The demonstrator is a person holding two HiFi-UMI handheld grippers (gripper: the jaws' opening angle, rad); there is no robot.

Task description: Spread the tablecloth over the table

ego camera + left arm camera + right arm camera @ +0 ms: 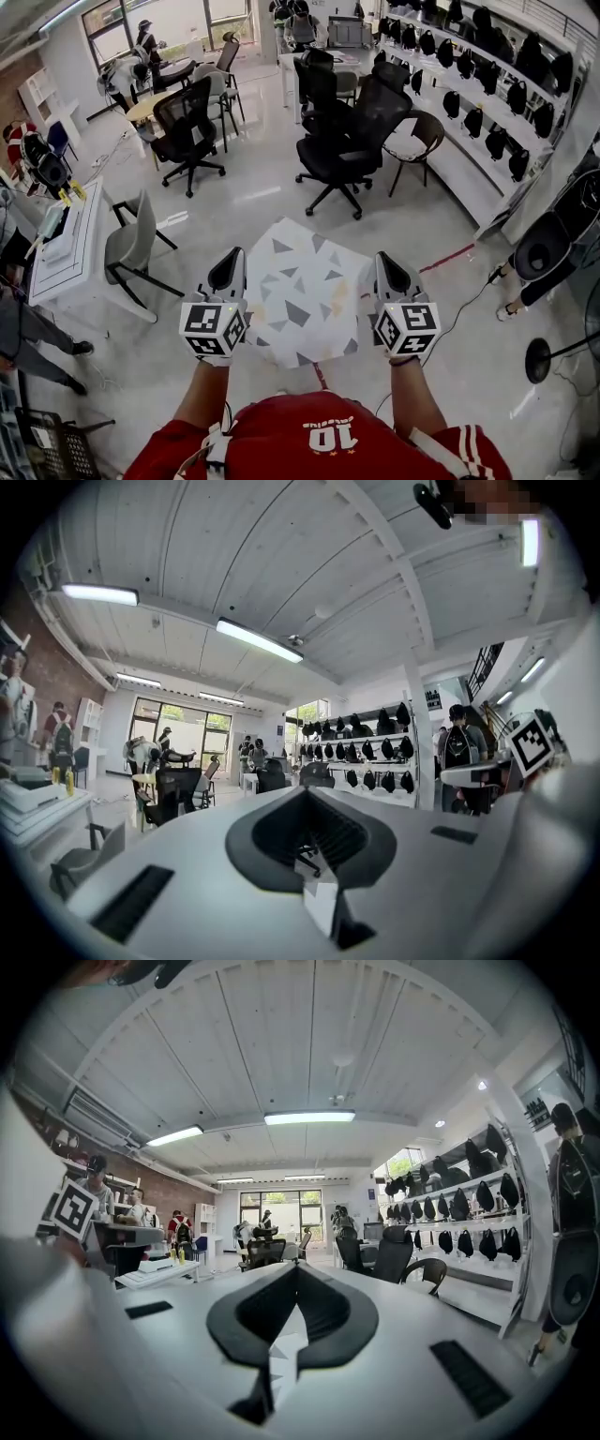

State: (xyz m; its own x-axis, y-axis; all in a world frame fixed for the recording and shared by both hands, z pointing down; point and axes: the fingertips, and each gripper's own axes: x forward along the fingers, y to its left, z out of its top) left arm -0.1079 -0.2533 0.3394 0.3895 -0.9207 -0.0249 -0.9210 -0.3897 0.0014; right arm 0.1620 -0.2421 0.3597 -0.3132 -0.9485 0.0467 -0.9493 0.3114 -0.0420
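Observation:
The tablecloth (305, 295), white with grey triangles, hangs stretched between my two grippers above the floor in the head view. My left gripper (228, 272) is shut on its left edge, and a white fold of cloth (321, 902) shows pinched between the closed jaws (314, 855). My right gripper (392, 274) is shut on the right edge. In the right gripper view a strip of the cloth (284, 1358) sits between that gripper's (292, 1321) closed jaws. Both grippers point level, away from me. Whatever lies under the cloth is hidden.
Black office chairs (342, 141) stand just beyond the cloth. A grey chair (131, 248) and a white desk (66, 253) are at the left. Shelves of black bags (487, 112) line the right wall. A black stand (544, 248) and a floor cable (459, 314) are at the right.

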